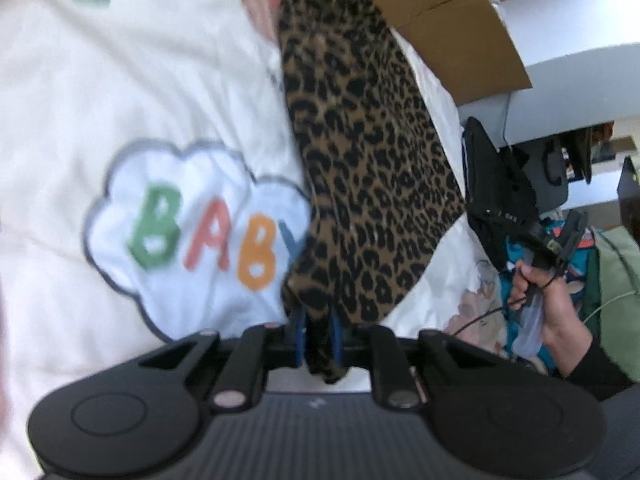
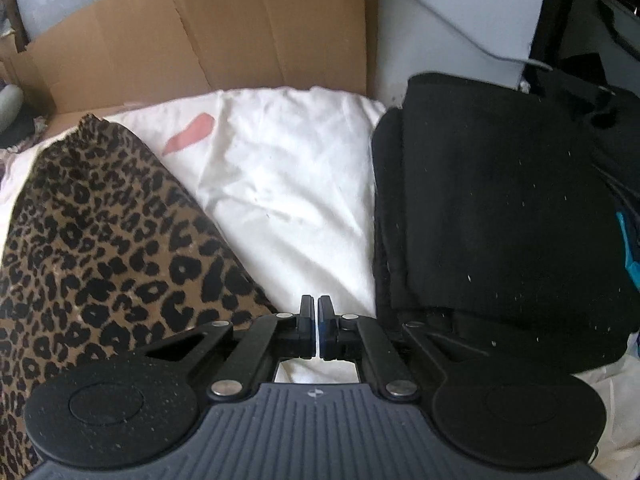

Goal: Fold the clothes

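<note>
Clamped between the blue pads of the left gripper [image 1: 318,336], a leopard-print garment [image 1: 360,152] hangs lifted over a white blanket [image 1: 100,92] printed with "BABY", stretching away toward a cardboard box [image 1: 452,28]. To the right, a hand [image 1: 548,300] holds the right gripper [image 2: 318,320], whose jaws are pressed together on nothing, between the leopard cloth on its left and folded black clothes [image 2: 500,208] on its right.

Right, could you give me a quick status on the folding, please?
Left tongs shut on leopard-print garment, lifted over white BABY blanket. Right tongs shut, empty. Folded black garment beside; nothing in the way.
</note>
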A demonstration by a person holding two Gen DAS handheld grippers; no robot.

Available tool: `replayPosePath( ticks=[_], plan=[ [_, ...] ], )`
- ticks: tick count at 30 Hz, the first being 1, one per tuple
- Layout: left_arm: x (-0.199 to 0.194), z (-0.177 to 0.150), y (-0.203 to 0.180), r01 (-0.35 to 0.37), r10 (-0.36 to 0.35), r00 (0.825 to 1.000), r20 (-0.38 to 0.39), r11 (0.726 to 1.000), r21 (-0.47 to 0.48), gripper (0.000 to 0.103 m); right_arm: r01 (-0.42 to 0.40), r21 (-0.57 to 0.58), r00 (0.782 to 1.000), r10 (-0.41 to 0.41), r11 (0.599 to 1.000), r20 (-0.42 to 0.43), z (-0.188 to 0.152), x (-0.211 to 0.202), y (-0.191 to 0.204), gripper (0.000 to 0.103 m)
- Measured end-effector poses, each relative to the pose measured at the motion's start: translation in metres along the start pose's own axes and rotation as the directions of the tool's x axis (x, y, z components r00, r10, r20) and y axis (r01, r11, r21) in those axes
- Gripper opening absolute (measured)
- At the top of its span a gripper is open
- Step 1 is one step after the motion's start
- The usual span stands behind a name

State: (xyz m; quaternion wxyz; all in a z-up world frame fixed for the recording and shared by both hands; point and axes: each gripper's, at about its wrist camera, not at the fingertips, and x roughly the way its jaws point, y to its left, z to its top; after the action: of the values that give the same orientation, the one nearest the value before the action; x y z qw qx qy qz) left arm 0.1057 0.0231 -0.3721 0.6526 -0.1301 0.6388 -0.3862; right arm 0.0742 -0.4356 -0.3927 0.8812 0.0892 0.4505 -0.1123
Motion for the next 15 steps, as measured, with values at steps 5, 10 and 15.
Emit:
replayPosePath(
  ticks=[5,10,15],
  plan=[
    [-0.005,0.014,-0.01,0.013,-0.014,0.999,0.031,0.999,0.042,0.013,-0.03,-0.029,0.999,0.03,0.999,0.022,0.004,-0.005,0.01,0.002],
    [0.011,0.017,-0.026,0.037,-0.037,0.999,0.003,0.994,0.106,0.013,-0.062,-0.045,0.998,0.063,0.997,0.016,0.002,-0.005,0.019,0.005],
    [0.026,0.016,-0.019,-0.031,0.031,1.0,-0.001,0.994,0.108,0.011,-0.097,-0.051,0.995,0.097,0.994,0.001,-0.003,-0.004,0.025,0.005]
  ],
)
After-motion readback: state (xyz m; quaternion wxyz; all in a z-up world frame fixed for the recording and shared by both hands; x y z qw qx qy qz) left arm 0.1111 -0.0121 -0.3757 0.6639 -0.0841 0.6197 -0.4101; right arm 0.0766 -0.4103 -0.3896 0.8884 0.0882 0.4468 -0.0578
